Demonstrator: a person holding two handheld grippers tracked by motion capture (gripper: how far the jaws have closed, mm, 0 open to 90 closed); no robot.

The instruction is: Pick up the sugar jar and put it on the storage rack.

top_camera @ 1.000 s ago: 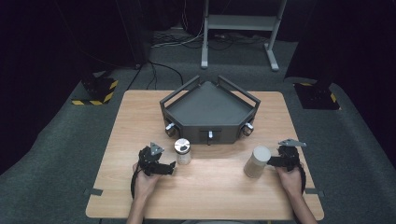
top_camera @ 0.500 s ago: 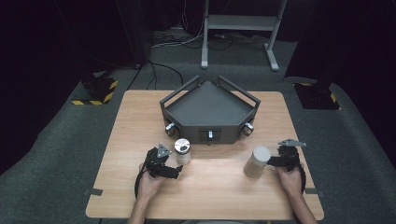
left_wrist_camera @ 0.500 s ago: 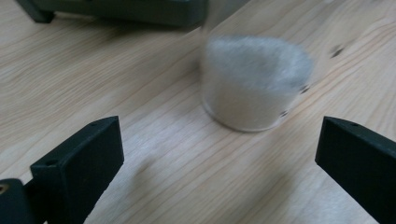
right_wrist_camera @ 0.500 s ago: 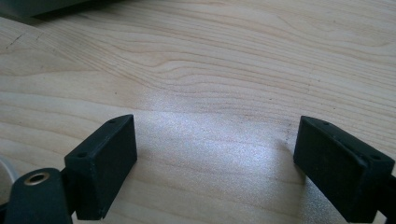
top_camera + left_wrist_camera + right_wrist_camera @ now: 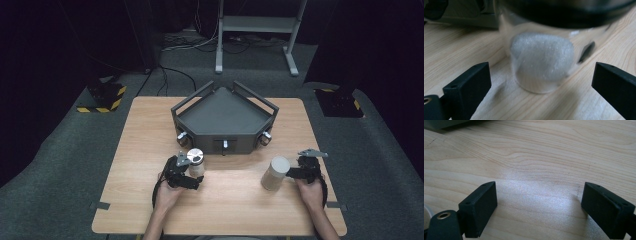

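Observation:
A small clear jar (image 5: 195, 162) with a silver lid stands on the wooden table (image 5: 230, 205), in front of the grey tray. White foam fills the jar (image 5: 541, 62). My left gripper (image 5: 189, 173) has come up against the jar from the left. Its jaws have just been closing a little, and the left gripper (image 5: 541, 75) is open around the jar with a gap on each side. A pale capped cylinder (image 5: 275, 173) stands at the right. My right gripper (image 5: 291, 173) rests just to its right. In the right gripper view, the right gripper (image 5: 539, 195) is open over bare wood.
A dark grey five-sided tray (image 5: 225, 117) with rails and front knobs sits at the table's back middle. Off the table lie a yellow-and-black striped foot (image 5: 102, 100), cables and a metal stand (image 5: 257, 30) on the dark floor.
My left gripper has slid to the right across the table until its jaws reach around the jar. The right hand and the cylinder have stayed put.

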